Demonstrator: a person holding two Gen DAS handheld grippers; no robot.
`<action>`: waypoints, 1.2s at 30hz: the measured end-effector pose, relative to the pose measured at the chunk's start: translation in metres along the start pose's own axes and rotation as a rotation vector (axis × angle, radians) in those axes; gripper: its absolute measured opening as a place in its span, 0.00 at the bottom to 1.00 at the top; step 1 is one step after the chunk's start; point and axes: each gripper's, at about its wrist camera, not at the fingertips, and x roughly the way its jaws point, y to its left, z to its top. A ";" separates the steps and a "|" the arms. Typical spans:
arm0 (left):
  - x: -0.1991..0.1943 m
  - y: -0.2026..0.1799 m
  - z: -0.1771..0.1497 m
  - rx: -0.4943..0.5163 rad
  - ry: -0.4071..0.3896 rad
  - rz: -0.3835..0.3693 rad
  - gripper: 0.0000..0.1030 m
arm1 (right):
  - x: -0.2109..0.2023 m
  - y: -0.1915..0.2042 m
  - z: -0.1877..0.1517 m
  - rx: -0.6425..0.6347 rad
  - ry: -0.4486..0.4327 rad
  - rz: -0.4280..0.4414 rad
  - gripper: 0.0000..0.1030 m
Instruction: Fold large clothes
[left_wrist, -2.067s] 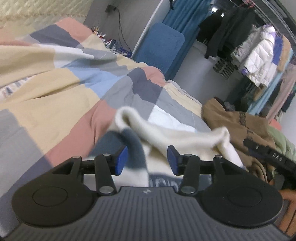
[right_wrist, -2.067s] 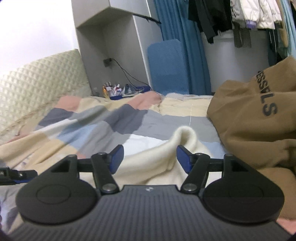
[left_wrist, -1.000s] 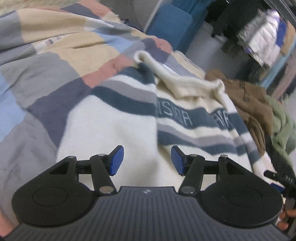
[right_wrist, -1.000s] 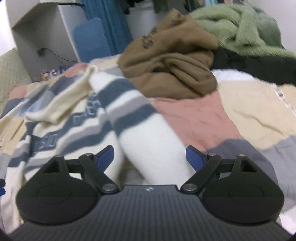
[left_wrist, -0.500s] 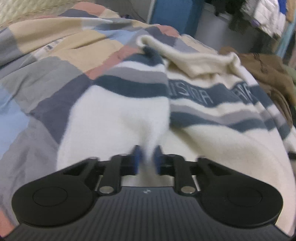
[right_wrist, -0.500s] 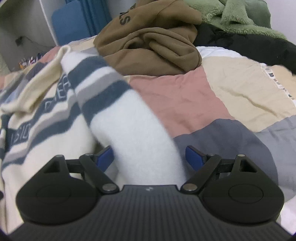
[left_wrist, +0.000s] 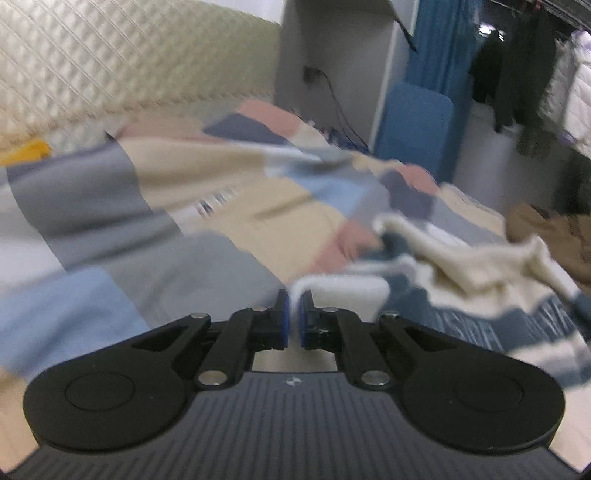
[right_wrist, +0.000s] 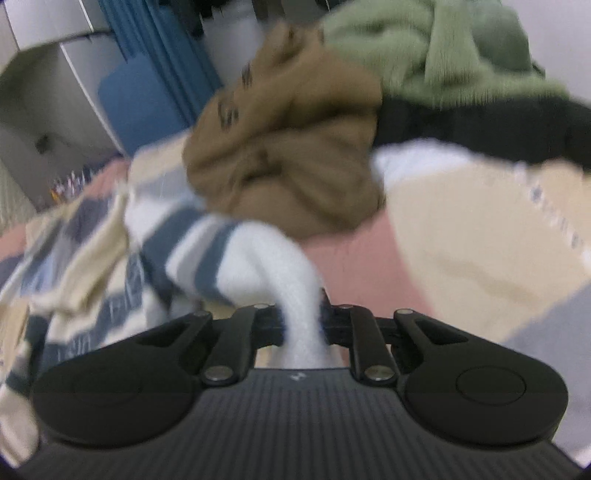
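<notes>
Left claw (left_wrist: 294, 317) is clamped tight on a white edge of the striped sweater (left_wrist: 480, 295); right claw (right_wrist: 303, 325) is closing, pads squeezing its white sleeve (right_wrist: 280, 269). Beyond, the sweater lies across the patchwork bedspread (left_wrist: 184, 221), a brown hoodie (right_wrist: 288, 155) just behind it.

text: none legible | brown garment (right_wrist: 280, 155) lettering: blurred | sweater (right_wrist: 110, 295) lettering: blurred

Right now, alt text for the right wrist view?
The right gripper is closing on a white sleeve of a striped sweater, the fabric pinched between its jaws. Behind it on a patchwork quilt lie a brown hoodie, a green fleece and a black garment.
</notes>
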 end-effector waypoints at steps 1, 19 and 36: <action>0.004 0.006 0.008 -0.009 -0.012 0.013 0.06 | -0.003 -0.001 0.012 -0.018 -0.023 -0.006 0.15; 0.159 0.074 0.042 0.012 0.109 0.240 0.06 | 0.109 -0.034 0.096 -0.111 -0.213 -0.188 0.15; 0.099 0.043 0.054 0.033 0.091 0.089 0.57 | 0.086 -0.038 0.074 -0.078 -0.224 -0.146 0.54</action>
